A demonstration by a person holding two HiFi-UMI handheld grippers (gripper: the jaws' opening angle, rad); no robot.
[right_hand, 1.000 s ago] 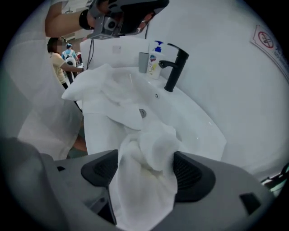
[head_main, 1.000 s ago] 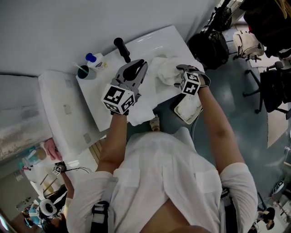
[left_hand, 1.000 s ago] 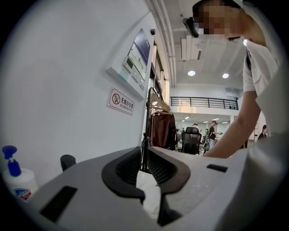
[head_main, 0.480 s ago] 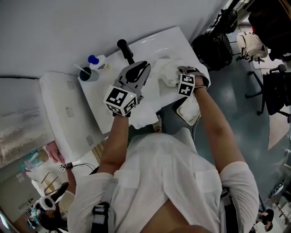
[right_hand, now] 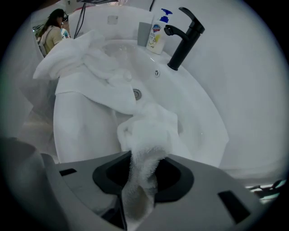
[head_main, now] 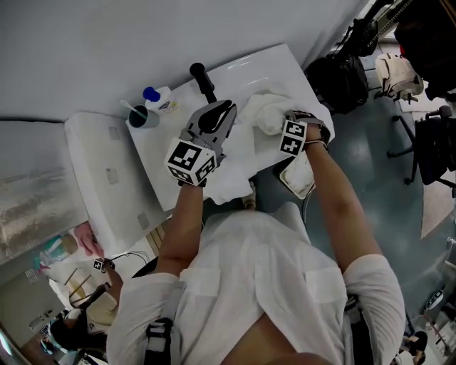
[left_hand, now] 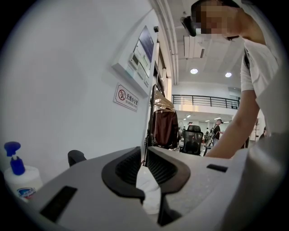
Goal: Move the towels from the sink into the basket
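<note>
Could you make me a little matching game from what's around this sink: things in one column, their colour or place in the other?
1. tap
2. soap bottle
3. towel
4. cup

a. white, partly in the sink
b. black, at the sink's back
c. blue pump on top
d. grey

Pairs: 1-b, 2-c, 3-a, 4-d

**Count at the sink**

Two grippers are counted: left gripper [head_main: 222, 110], right gripper [right_hand: 143, 155]. At least two towels [right_hand: 90, 85] are made out, folds merging. One sink [right_hand: 198, 117], one faucet [right_hand: 183, 38], one soap bottle [right_hand: 158, 34], one cup [head_main: 139, 116] and one basket [head_main: 298, 178] are seen.
</note>
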